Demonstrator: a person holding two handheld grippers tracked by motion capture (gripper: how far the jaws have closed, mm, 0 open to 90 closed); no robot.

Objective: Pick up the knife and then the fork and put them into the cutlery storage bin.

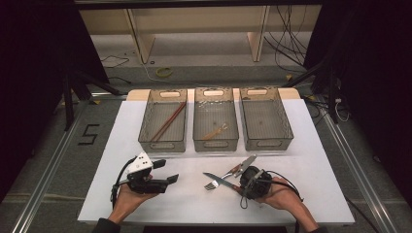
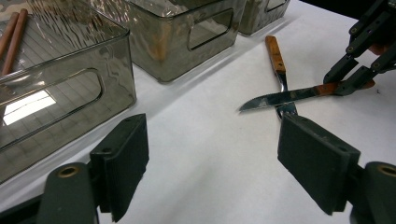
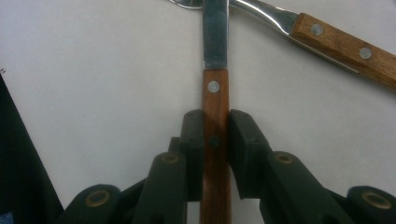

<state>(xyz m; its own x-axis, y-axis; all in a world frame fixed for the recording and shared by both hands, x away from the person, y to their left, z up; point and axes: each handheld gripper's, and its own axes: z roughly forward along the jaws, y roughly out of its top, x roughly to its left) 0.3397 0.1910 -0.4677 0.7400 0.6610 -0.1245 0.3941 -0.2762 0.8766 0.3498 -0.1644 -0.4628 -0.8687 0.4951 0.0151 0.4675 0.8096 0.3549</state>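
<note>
A wood-handled knife [image 1: 217, 179] lies near the table's front, its blade crossing over the neck of a wood-handled fork [image 1: 232, 173]. My right gripper [image 1: 241, 188] is shut on the knife's handle [image 3: 215, 93], both pads pressing its sides, with the blade pointing away. The fork's handle [image 3: 336, 44] runs off to the upper right. My left gripper [image 1: 166, 171] is held open to the left, nothing between its jaws. From the left gripper [image 2: 219, 154] I look at the knife [image 2: 280, 99], the fork [image 2: 275, 53] and the right gripper [image 2: 355, 77].
Three smoky clear bins stand in a row at the back. The left bin [image 1: 163, 141] holds brown chopsticks [image 1: 167, 122], the middle bin [image 1: 215, 141] a small wooden piece [image 1: 216, 131], and the right bin [image 1: 266, 141] looks bare. A white sheet [image 1: 194, 199] covers the table.
</note>
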